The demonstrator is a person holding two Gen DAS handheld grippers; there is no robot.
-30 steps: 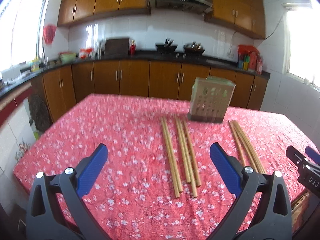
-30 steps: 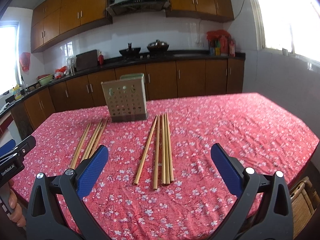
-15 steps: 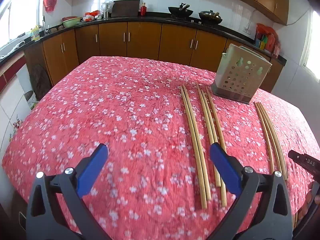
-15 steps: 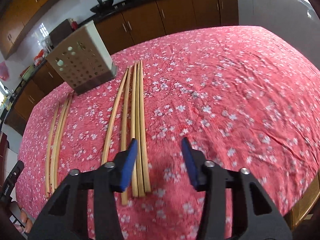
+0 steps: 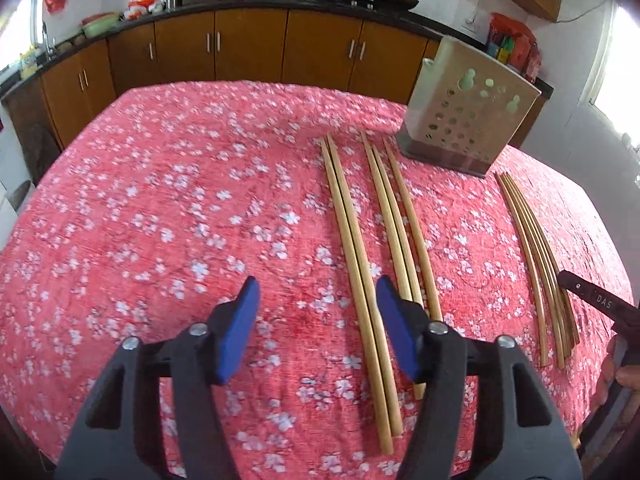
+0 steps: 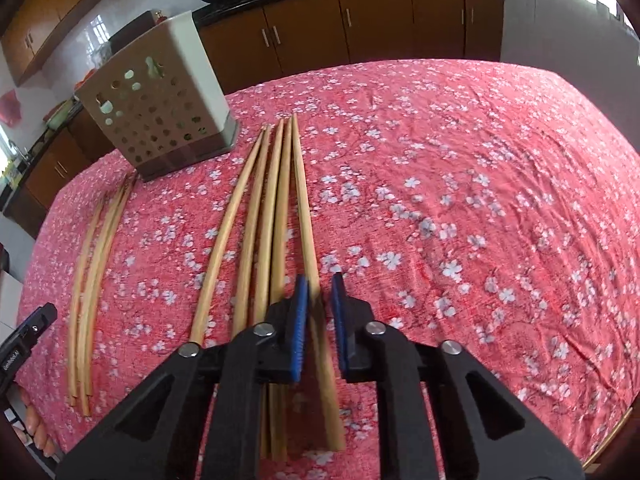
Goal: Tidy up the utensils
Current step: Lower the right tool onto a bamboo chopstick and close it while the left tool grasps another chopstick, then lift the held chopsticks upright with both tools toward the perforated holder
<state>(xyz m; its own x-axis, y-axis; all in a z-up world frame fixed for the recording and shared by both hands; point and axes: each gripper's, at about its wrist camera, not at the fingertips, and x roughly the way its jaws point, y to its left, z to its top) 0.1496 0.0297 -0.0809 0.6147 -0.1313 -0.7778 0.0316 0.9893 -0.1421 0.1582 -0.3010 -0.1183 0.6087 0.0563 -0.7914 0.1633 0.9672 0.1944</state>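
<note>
Wooden chopsticks lie in bunches on the red flowered tablecloth (image 5: 180, 208). In the left wrist view my left gripper (image 5: 318, 304) hovers low over a pair of chopsticks (image 5: 352, 240). Its jaws are closing, with the pair between them near the right pad and untouched. Three more chopsticks (image 5: 396, 220) lie just right of it. In the right wrist view my right gripper (image 6: 320, 308) has its jaws closing tight on the rightmost chopstick (image 6: 305, 216) of a bunch (image 6: 260, 220). The perforated beige holder (image 5: 468, 120) (image 6: 160, 108) stands upright at the back.
A further bunch of chopsticks (image 5: 536, 248) (image 6: 92, 248) lies between the two grippers. The other gripper's black body (image 5: 592, 300) (image 6: 24, 340) shows at each view's edge. Brown kitchen cabinets (image 5: 248, 44) stand beyond the table's far edge.
Both grippers dropped toward the table and tipped downward. The left jaws narrowed around the pair. The right jaws went from wide open to closed on the rightmost chopstick.
</note>
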